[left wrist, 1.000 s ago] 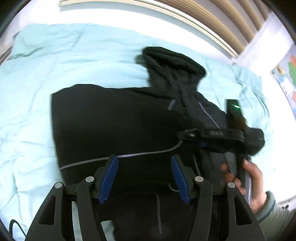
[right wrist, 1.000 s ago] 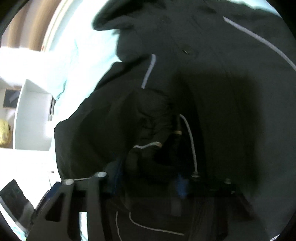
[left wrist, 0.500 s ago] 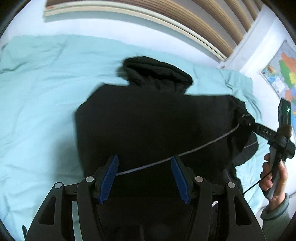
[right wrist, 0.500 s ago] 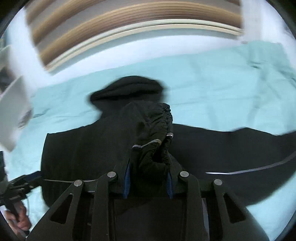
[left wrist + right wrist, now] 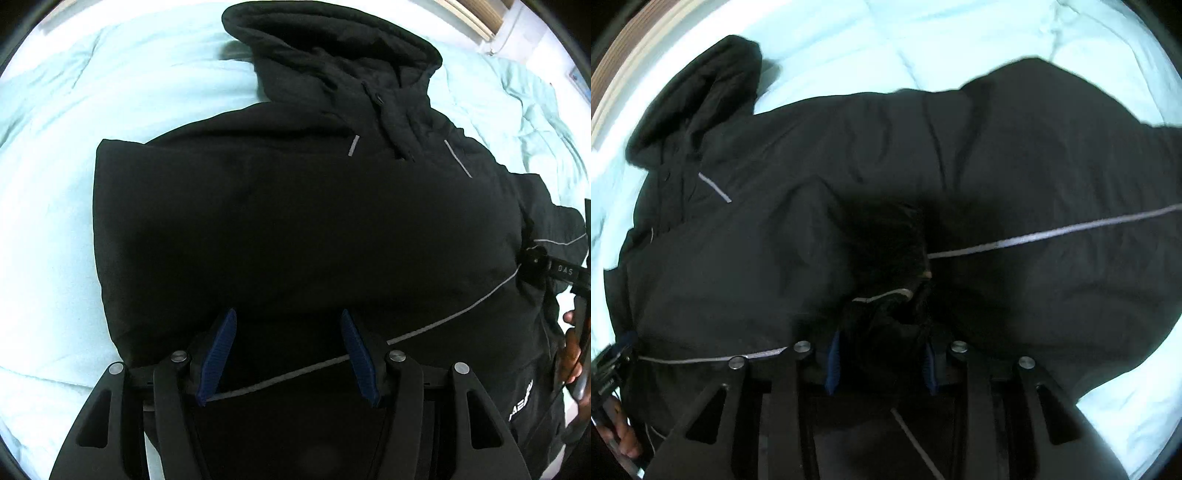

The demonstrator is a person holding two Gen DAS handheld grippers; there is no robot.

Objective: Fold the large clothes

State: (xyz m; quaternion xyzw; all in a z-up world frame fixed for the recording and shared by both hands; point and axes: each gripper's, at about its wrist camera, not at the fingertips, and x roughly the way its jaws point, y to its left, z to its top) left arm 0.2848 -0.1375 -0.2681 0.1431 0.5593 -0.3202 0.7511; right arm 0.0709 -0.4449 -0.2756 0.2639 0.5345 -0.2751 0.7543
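Right gripper point(image 5: 882, 363) clamped on a bunched black sleeve cuff point(image 5: 886, 314), its jaws having just eased slightly wider, left gripper point(image 5: 290, 350) released with jaws apart above the black hooded jacket point(image 5: 295, 221), hood point(image 5: 332, 48) at 12 o'clock, jacket spread on a pale turquoise bedspread point(image 5: 48, 184).

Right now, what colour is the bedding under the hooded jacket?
Pale mint-green bedding, clearest in the left wrist view.

Left claw point(image 5: 288, 350): black frame, ribbed blue pads point(image 5: 218, 350), silver screws point(image 5: 180, 356). Right claw point(image 5: 882, 363): same build, white "DAS" lettering on its side.
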